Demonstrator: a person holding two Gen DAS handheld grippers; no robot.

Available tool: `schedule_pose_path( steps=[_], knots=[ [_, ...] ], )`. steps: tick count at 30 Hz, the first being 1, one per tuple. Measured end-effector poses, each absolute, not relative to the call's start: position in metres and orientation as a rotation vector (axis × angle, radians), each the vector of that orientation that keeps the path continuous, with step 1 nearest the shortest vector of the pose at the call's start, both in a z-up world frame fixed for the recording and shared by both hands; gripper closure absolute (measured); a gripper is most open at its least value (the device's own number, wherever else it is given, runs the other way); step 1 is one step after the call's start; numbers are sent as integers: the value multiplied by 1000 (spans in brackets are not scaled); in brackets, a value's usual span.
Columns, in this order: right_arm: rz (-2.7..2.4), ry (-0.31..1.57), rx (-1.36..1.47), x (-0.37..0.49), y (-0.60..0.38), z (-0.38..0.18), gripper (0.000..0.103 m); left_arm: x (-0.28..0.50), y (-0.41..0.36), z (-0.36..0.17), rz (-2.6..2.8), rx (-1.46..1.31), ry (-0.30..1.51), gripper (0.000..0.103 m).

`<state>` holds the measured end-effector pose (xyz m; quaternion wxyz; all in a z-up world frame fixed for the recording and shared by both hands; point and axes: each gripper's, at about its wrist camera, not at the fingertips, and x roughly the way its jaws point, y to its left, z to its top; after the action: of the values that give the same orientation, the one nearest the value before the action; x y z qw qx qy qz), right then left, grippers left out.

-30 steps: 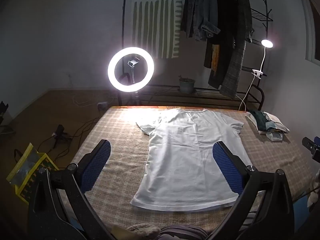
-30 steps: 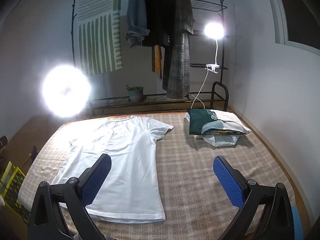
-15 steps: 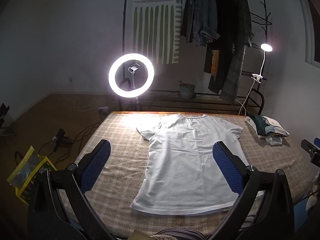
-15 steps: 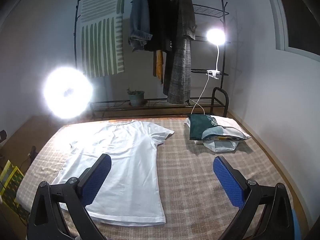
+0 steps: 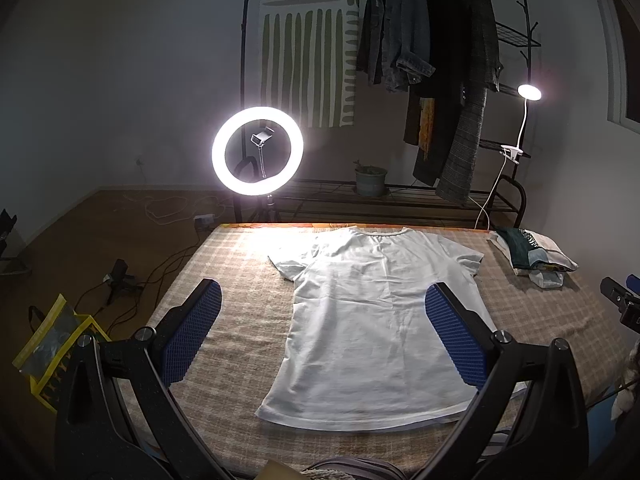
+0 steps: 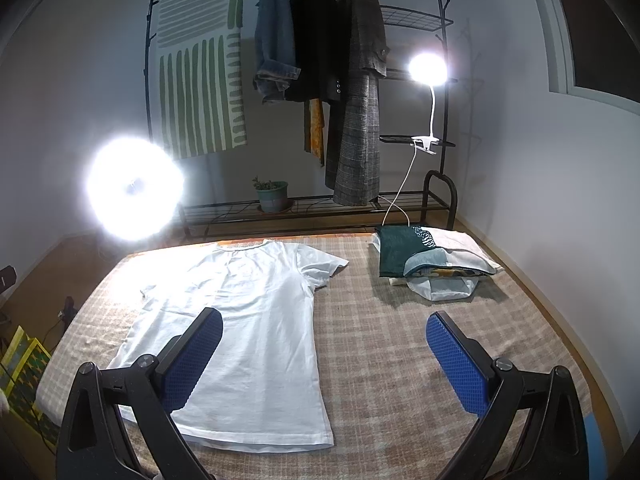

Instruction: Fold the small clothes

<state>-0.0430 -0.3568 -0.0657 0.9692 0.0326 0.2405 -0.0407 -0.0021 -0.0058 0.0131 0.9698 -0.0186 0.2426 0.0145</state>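
Nearest in each wrist view are the fingers themselves: the left gripper (image 5: 322, 330) has its blue pads spread wide with nothing between them, held above the near part of the table (image 5: 224, 280); the right gripper (image 6: 324, 354) is likewise spread wide and empty, its left pad over the shirt's near right side and its right pad over bare checked cloth. Below them the white T-shirt (image 5: 380, 320) lies flat and face-up in the middle of the table, hem at the near edge, collar at the far edge, both short sleeves spread out to left and right; only light creases show. It looks like thin, limp cotton: light, soft, no stiffness to hold a shape, likely to drag and bunch on the woven cover rather than slide cleanly; a pinch must catch both layers or the top one alone will lift. The sensible holds, in my judgement, are the near hem corners, or one sleeve end with the hem corner on the same side, for a lengthwise fold. Farther off at the far right sits a pile of folded clothes (image 6: 434, 262), well apart from the shirt.
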Motion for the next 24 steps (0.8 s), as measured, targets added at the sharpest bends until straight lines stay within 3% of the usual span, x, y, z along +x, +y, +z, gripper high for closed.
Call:
schedule_pose_path(
  steps=[24],
  knots=[
    [-81,485,66,-43,-357,-66,0,-2,-7,13,28,-39,489,0]
  ],
)
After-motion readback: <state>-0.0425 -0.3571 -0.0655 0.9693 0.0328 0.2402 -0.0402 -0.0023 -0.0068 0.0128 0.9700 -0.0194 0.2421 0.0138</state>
